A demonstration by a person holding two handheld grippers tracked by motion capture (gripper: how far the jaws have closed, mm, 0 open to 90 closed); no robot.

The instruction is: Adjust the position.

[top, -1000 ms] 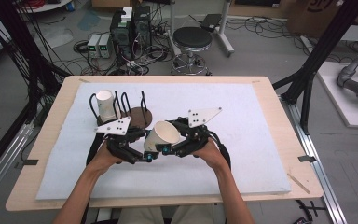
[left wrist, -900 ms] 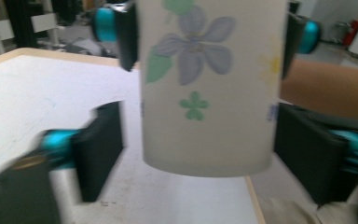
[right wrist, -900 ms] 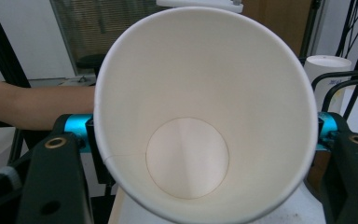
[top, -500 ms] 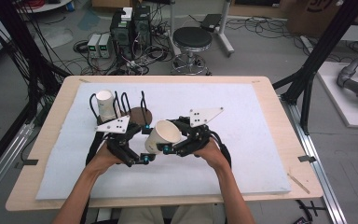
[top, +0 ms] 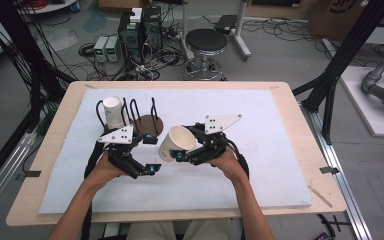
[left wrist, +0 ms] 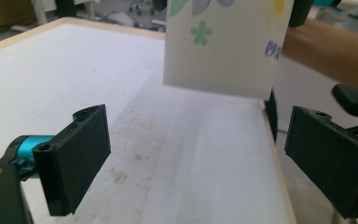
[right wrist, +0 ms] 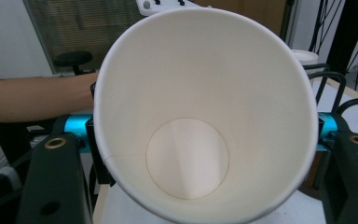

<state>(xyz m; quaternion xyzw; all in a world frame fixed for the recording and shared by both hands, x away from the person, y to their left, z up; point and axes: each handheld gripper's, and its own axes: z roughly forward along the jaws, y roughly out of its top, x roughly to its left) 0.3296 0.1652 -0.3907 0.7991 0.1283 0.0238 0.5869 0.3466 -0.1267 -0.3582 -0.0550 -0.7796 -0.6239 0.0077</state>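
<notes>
Cables, power boxes and a black stool [top: 207, 41] crowd the floor behind the wooden counter [top: 290, 115], which carries a wide white mat [top: 260, 150].

Just above that mat, near its middle, a white paper cup [top: 176, 144] hangs tilted on its side, its open mouth turned up and toward the right hand. The right tongs [top: 185, 150] are clamped on it, one jaw on each side of the wall near the rim. In the right gripper view the cup [right wrist: 205, 116] looks straight back at the camera, its round bottom visible deep inside, with the black jaws pressed to either side of it. In the left gripper view the cup's outer wall [left wrist: 223, 46] shows printed flowers, a green one and part of a yellow one.

To the left of the cup, the left tongs [top: 152, 154] have just been opening and now stand wide apart, with nothing between them; the cup's base sits beyond their tips, clear of both pads.

Farther back on the left, a black wire rack [top: 130, 112] stands on a brown round base. A second white cup [top: 113, 111] sits in its leftmost slot.
</notes>
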